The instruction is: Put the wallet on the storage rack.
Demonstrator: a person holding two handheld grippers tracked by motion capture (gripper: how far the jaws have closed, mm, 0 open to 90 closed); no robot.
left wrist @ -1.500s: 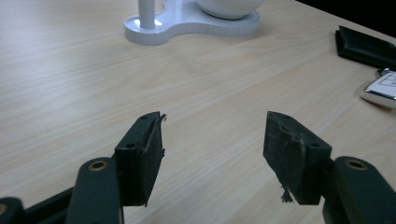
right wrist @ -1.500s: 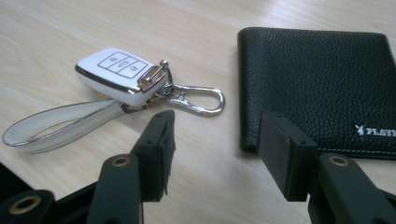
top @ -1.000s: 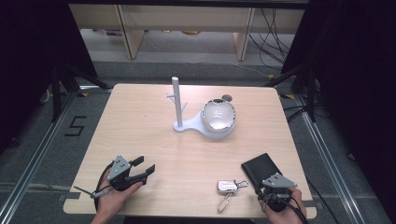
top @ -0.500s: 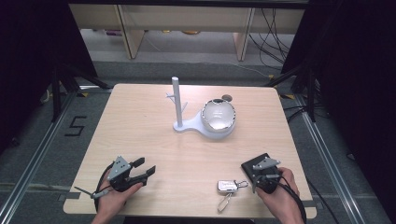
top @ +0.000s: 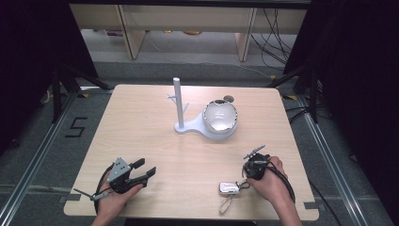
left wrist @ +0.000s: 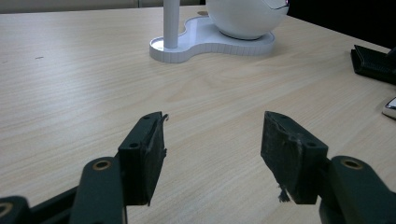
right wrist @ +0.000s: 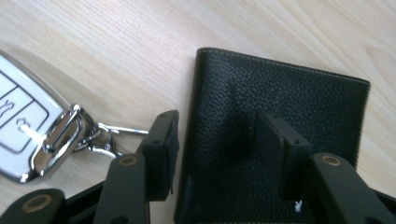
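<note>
A black leather wallet [right wrist: 280, 102] lies flat on the wooden table. My right gripper [right wrist: 217, 149] hangs just over it, pointing down. Its jaws have just been opening and stand apart, one left of the wallet's edge, the other above the leather, with nothing pressed between them. A silver-and-white car key fob [right wrist: 18, 126] on a ring lies to the left of the wallet; in the high view the key fob [top: 229, 188] sits beside my right gripper [top: 254, 165]. My left gripper [top: 146, 168] rests open near the front left, and in its own view the left gripper [left wrist: 212, 154] holds nothing.
A white stand with an upright post [top: 178, 101] and a shiny round bowl [top: 219, 116] sits at the table's [top: 141, 122] far middle. From the left gripper the stand [left wrist: 210, 42] is straight ahead, with the wallet [left wrist: 373, 63] at the right edge.
My right hand has moved from the front right corner forward and left, over the wallet, which it now covers in the high view. The left hand has kept still.
</note>
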